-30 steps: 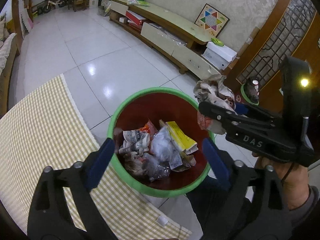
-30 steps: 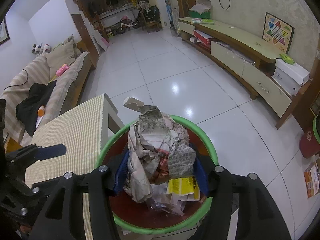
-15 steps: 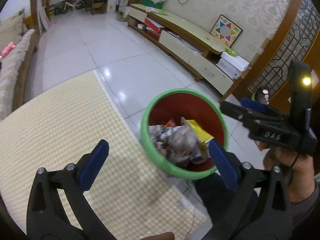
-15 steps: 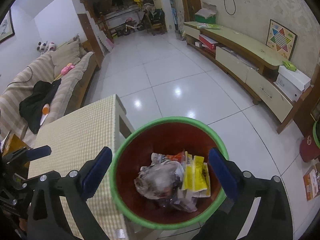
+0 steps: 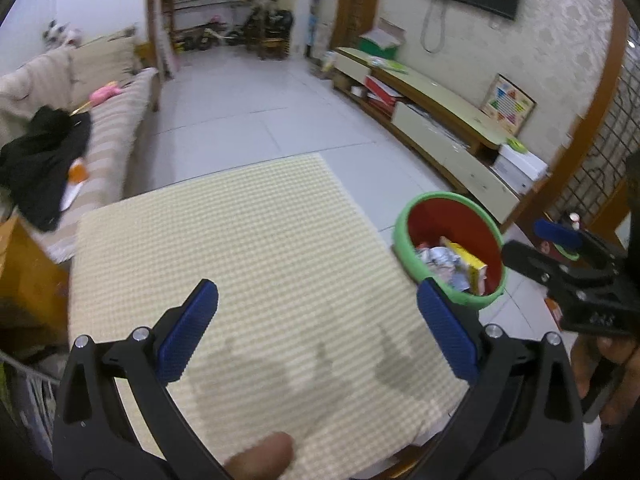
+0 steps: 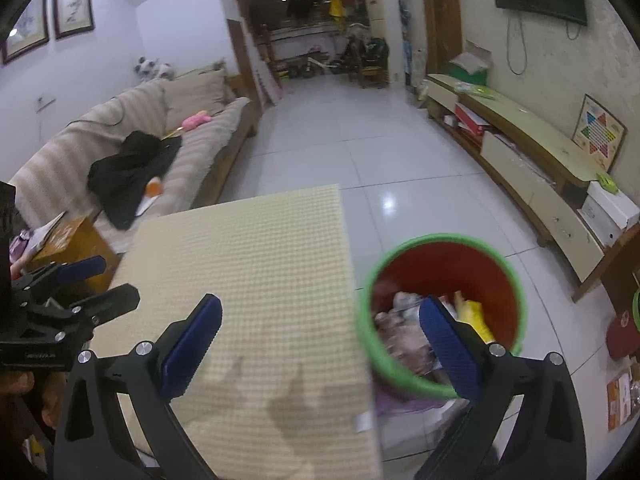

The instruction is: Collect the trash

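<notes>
Hovering over checked table (image 5: 248,240), left gripper (image 5: 318,330) and right gripper (image 6: 320,346) wide open, empty; crumpled trash (image 5: 452,264) in bin (image 5: 404,240) at two o'clock: light, soft, pinch anywhere

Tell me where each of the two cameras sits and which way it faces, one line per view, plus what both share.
Left wrist: sits on the left gripper, looking forward and down over the checked table top; its blue pads stand wide apart, a fingertip shows at the bottom edge, the right gripper at far right.
Right wrist: sits on the right gripper, facing the same way; open pads, the left gripper at far left.
Shared: table top, green-rimmed trash bin with trash, sofa, long cabinet.
</notes>
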`<action>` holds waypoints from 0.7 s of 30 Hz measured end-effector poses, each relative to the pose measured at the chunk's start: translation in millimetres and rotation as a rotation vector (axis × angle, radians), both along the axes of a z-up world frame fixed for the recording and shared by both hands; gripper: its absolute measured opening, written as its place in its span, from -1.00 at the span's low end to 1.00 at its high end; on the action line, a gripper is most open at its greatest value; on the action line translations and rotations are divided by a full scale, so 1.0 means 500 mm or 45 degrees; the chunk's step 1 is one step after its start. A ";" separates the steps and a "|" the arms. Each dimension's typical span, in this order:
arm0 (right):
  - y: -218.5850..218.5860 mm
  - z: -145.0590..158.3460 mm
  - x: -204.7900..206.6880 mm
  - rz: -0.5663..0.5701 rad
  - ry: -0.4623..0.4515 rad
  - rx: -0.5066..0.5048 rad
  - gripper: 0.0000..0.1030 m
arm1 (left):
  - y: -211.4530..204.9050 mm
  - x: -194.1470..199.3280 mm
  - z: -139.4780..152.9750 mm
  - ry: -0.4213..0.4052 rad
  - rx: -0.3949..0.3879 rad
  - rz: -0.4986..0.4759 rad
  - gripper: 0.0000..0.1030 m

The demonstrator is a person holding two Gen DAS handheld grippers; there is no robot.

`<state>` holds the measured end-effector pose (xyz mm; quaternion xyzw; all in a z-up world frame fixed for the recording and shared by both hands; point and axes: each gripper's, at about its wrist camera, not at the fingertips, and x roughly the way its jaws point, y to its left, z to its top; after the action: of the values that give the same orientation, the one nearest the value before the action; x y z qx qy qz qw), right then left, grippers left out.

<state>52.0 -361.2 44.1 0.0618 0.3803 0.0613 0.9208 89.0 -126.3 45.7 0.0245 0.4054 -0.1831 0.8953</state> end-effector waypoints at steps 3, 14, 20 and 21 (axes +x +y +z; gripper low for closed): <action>0.061 0.006 -0.029 0.004 -0.040 -0.026 0.86 | 0.057 -0.033 0.000 -0.022 0.016 0.082 0.89; 0.204 0.009 -0.108 0.010 -0.132 -0.067 0.86 | 0.177 -0.140 0.002 -0.166 0.054 0.246 0.90; 0.232 0.013 -0.147 -0.011 -0.177 -0.074 0.86 | 0.199 -0.179 0.012 -0.182 0.031 0.276 0.90; 0.235 0.013 -0.149 -0.017 -0.185 -0.076 0.86 | 0.201 -0.184 0.014 -0.189 0.026 0.280 0.90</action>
<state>-22.6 -243.9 50.6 0.0324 0.3138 0.0481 0.9477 -2.8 -25.6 52.8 0.0024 0.3402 -0.0776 0.9372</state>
